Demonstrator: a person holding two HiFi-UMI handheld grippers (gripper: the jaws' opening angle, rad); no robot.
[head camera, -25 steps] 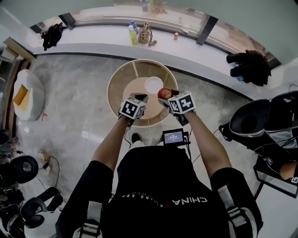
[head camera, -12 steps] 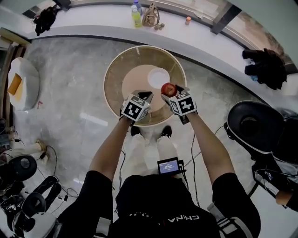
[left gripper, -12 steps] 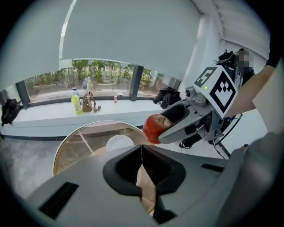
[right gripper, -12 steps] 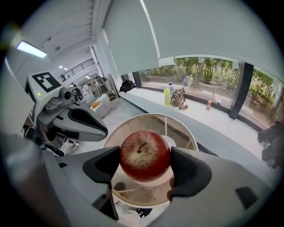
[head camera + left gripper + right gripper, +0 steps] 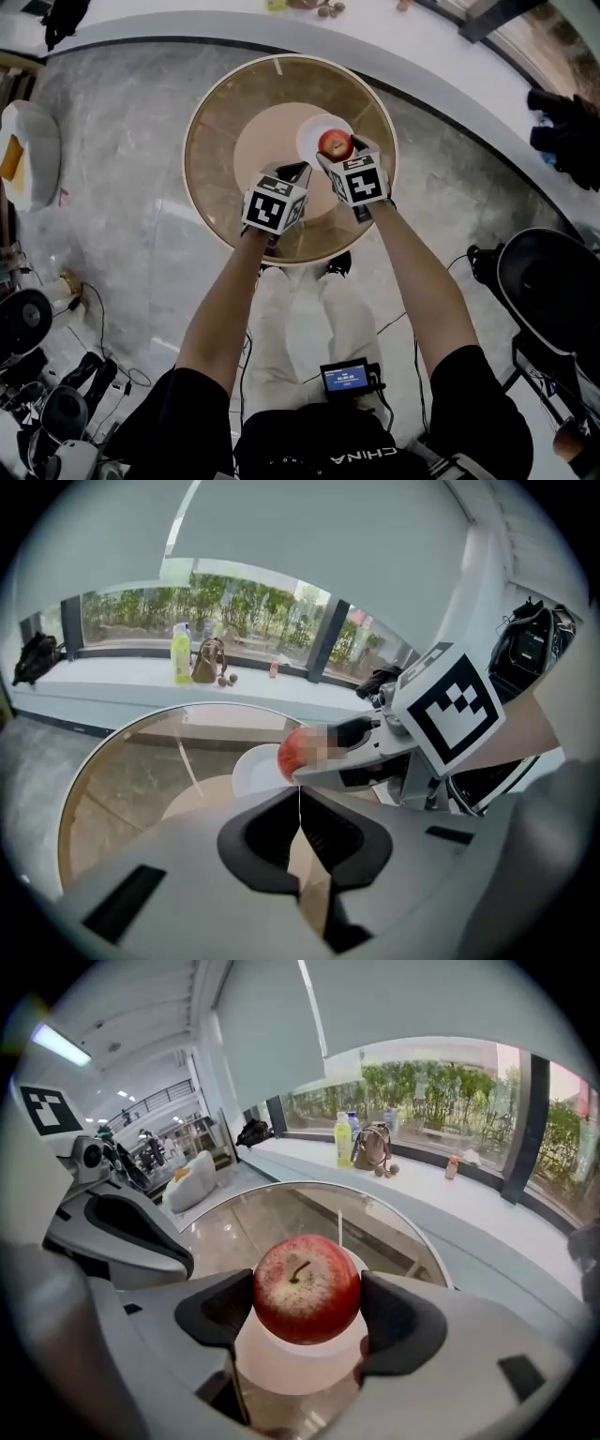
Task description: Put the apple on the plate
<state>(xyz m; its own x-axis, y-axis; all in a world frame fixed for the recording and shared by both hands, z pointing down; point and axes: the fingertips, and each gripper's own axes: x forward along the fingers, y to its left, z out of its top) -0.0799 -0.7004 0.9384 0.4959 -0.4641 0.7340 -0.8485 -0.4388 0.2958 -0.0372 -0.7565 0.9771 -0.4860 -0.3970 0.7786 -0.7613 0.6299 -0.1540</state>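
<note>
Sitting in R gripper (image 5: 307,1309): apple (image 5: 305,1283), above plate (image 5: 281,1372).

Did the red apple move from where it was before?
Yes. In the head view the apple, clamped in the right gripper, has gone from beside the white plate to over it.

Left tool (image 5: 300,803) closed, right tool (image 5: 307,1309) clamped.

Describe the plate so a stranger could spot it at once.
Find the round glass-topped table with the tan rim. Near its middle lies a small round white plate, just under the red apple gripped in the right hand-held gripper. It is the only dish on the table.
</note>
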